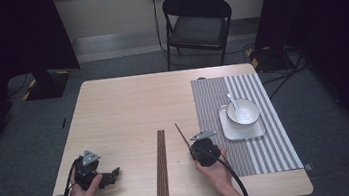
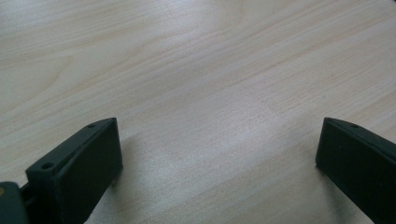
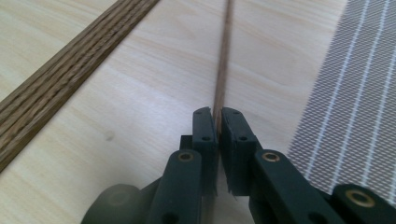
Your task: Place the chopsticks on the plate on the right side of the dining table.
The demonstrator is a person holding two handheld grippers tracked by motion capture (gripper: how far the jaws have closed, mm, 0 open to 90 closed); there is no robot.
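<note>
Right now the right gripper [image 3: 217, 122] has its fingers clamped on a thin brown wooden chopstick [image 3: 223, 65], which runs out over the pale wooden table [image 1: 119, 115] between a dark ridged wooden strip [image 1: 161, 165] and a grey striped woven placemat [image 1: 252, 154]. Over on the near left, the left gripper [image 2: 217, 154] rests with fingers spread wide on bare wood; no readable writing anywhere.
</note>
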